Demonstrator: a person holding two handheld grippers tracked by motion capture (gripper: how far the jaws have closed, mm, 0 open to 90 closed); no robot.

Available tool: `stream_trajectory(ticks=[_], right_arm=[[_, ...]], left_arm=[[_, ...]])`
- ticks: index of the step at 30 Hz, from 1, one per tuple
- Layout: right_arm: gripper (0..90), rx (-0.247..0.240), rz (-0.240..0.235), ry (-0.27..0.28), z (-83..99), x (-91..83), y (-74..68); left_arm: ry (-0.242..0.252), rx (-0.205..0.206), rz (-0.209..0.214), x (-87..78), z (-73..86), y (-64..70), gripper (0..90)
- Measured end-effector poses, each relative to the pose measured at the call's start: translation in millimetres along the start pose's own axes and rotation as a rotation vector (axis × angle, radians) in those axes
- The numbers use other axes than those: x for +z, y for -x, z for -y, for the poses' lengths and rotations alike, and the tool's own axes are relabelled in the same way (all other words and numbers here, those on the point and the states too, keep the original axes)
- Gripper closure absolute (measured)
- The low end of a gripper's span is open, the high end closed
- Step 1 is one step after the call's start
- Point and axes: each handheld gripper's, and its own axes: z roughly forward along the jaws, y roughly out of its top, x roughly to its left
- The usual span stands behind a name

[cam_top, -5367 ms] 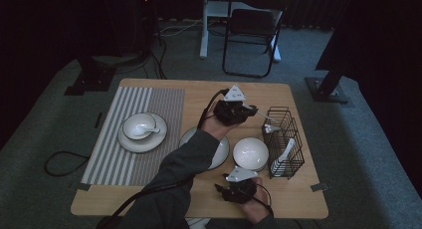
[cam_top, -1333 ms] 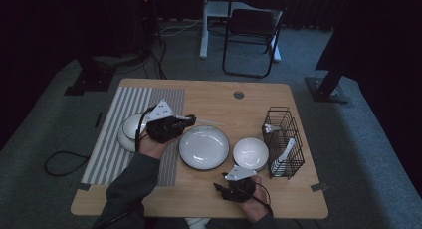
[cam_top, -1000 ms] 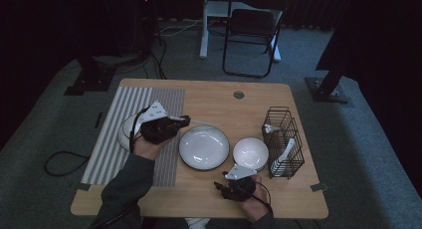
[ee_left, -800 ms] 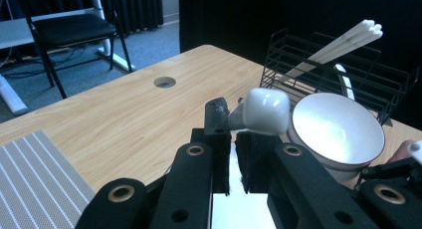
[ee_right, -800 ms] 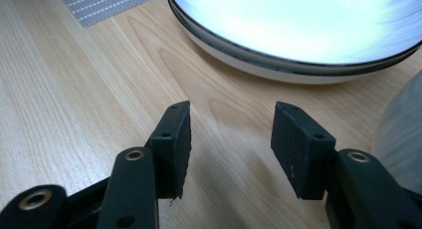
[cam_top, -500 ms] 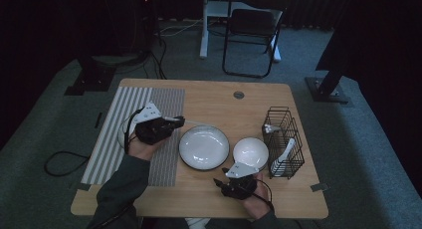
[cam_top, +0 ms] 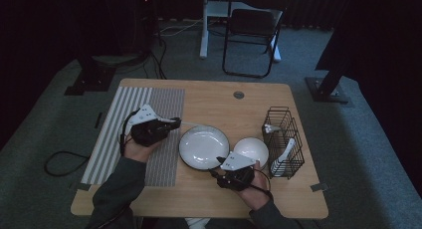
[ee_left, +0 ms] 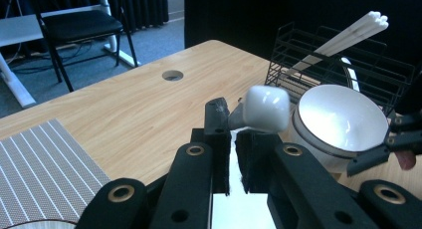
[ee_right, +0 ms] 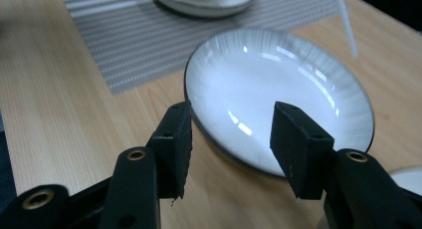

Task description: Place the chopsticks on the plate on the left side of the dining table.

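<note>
High view: I'm at a light wooden table (cam_top: 209, 97) in a dim room, grey carpet all round, a black folding chair (cam_top: 251, 35) and a white desk leg beyond the far edge. My left gripper (cam_top: 171, 122) hovers over the striped grey placemat (cam_top: 112, 134) at the table's left, jaws clamped on a white spoon (ee_left: 261, 108); in the left gripper view the spoon's rounded end pokes up just past the pinched jaws. Right of it, on bare wood, lies the white plate (cam_top: 204, 147) with its dark rim, and beside that a white bowl (cam_top: 251, 150). A black wire basket (cam_top: 283, 139) stands near the right edge, white utensils leaning in it. My right gripper (cam_top: 220, 161) sits low at the near edge, just by the plate; in the right gripper view its jaws stand apart, empty, framing the plate's near rim. A round cable hole (cam_top: 239, 94) marks the far middle of the tabletop. Far up in the right gripper view, another dish rests on the placemat.
</note>
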Motion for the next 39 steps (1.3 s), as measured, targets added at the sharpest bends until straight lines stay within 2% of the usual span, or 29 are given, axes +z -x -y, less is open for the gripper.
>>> stream_trajectory(ticks=[11,17,23,27,34,39], right_arm=[[53.7,-0.045,0.007,0.009,-39.4,2.9,23.0],[56.4,-0.079,0.017,0.03,-58.6,2.7,28.2],[61.8,-0.096,0.021,0.051,-75.0,8.2,36.4],[68.5,-0.095,0.022,0.065,-84.7,13.2,42.7],[78.1,-0.113,0.009,0.063,-96.4,25.6,48.2],[81.7,-0.141,-0.002,0.015,-99.1,40.0,49.7]], left_arm=[[-0.005,-0.008,-0.013,-7.1,2.6,-1.7,84.9],[0.002,-0.019,-0.012,-11.7,4.0,-3.1,84.9],[0.003,-0.017,-0.02,-18.2,5.0,-2.7,84.9],[0.007,-0.027,-0.024,-22.6,7.1,-3.5,84.9],[0.011,-0.032,-0.028,-29.3,9.0,-1.2,84.9],[0.014,-0.021,-0.029,-34.2,6.3,2.3,84.9]])
